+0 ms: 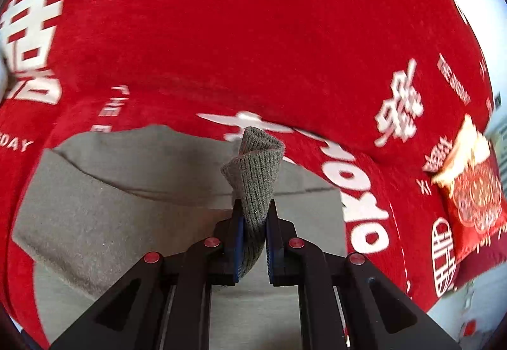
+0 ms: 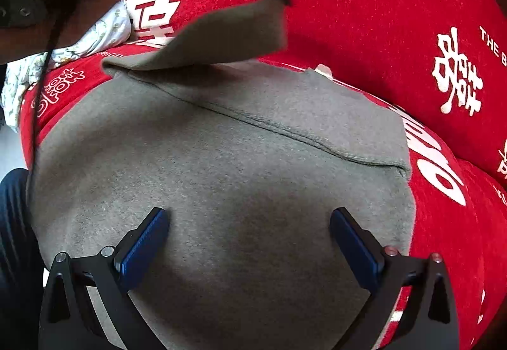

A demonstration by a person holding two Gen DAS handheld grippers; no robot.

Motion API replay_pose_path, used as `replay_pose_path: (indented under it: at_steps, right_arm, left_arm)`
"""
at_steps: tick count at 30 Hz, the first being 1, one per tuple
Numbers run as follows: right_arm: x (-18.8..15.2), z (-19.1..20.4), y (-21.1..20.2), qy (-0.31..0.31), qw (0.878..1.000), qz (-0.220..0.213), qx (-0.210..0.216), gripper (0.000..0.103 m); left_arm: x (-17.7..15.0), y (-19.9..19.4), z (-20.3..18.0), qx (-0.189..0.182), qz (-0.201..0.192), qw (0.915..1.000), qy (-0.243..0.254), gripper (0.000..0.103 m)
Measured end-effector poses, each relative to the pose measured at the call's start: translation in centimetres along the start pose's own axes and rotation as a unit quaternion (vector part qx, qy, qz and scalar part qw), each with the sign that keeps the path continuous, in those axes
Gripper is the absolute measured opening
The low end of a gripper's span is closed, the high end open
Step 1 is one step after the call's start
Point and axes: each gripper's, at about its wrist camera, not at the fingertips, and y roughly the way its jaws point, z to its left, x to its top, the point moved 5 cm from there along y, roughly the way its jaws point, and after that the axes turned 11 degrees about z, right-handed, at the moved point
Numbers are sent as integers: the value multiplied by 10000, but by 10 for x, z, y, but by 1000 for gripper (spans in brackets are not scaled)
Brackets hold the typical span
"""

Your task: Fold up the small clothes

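Grey fleece garment (image 2: 221, 175) mid-fold on the red printed blanket (image 2: 364, 17).
Our left gripper (image 1: 255, 223) pinches its ribbed cuff (image 1: 256, 172) to carry the sleeve over; right gripper (image 2: 248, 242) (jaws wide, empty) steadies the body.

Wide-spread right claw (image 2: 248, 242) over grey garment (image 2: 221, 166) on red printed blanket (image 2: 364, 17), sleeve (image 2: 221, 36) lifted beyond.
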Motion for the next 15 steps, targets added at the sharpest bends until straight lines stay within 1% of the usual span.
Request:
replay_pose_path:
  at_steps: [4,6,10,15]
  right_arm:
    - [-1,2,-1,-46,10000,12,-17,102]
    - [-4,3,-2,-94,9999,15,-39,102]
    - [-6,5,-6,-189,9998,5,-80,102]
    - [-7,6,-11,-284,9995,80,-107,102]
  left_arm:
    - [-5,19,-26,53,159,9993,344,12]
    - [-8,31,-36,25,316,9984,465,12]
    - [-8,46,-48,-16,449,9973,583,12]
    - [-10,62,-54,144,548,9952,795,12]
